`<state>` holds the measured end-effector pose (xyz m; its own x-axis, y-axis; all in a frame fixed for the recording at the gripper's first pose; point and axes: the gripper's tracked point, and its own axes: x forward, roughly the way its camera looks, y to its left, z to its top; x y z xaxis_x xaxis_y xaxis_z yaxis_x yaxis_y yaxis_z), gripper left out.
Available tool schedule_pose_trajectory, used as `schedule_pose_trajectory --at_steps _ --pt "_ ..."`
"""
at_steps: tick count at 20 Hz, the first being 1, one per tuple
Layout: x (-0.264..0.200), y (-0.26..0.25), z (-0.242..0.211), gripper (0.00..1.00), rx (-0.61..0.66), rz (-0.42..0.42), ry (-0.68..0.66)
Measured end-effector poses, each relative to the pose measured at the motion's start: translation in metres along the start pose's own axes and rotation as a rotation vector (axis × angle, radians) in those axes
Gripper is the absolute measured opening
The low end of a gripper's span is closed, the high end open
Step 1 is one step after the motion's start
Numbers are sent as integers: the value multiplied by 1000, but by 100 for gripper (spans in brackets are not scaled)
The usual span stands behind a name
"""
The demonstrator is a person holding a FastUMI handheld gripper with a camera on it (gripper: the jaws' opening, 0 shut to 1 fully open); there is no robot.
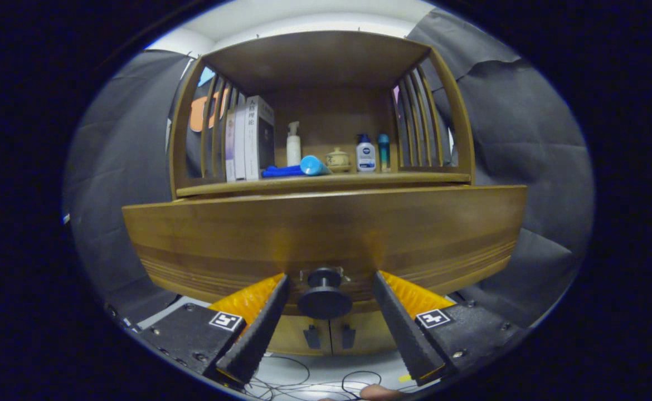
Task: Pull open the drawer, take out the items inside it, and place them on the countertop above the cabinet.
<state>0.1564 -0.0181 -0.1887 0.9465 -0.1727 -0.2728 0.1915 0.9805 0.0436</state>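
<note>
So the gripper (329,289) is being held with its jaws spread apart, and the drawer's round knob (324,294) is sitting right between the fingers (259,328), not being pinched by either one. The drawer (326,234) front is being faced just beyond the fingertips. Further beyond, on the countertop (326,181), books (251,139), a pump bottle (293,145), a blue tube (298,168) and a small jar (337,160) are being displayed.
</note>
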Motion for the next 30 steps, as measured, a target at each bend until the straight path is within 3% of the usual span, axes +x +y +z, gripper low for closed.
schedule_pose_trajectory --at_steps 19,25,30 --pt "101 7 27 99 -12 -10 52" --pt "94 9 32 99 -35 -1 77" --pt "43 24 63 100 -64 80 22"
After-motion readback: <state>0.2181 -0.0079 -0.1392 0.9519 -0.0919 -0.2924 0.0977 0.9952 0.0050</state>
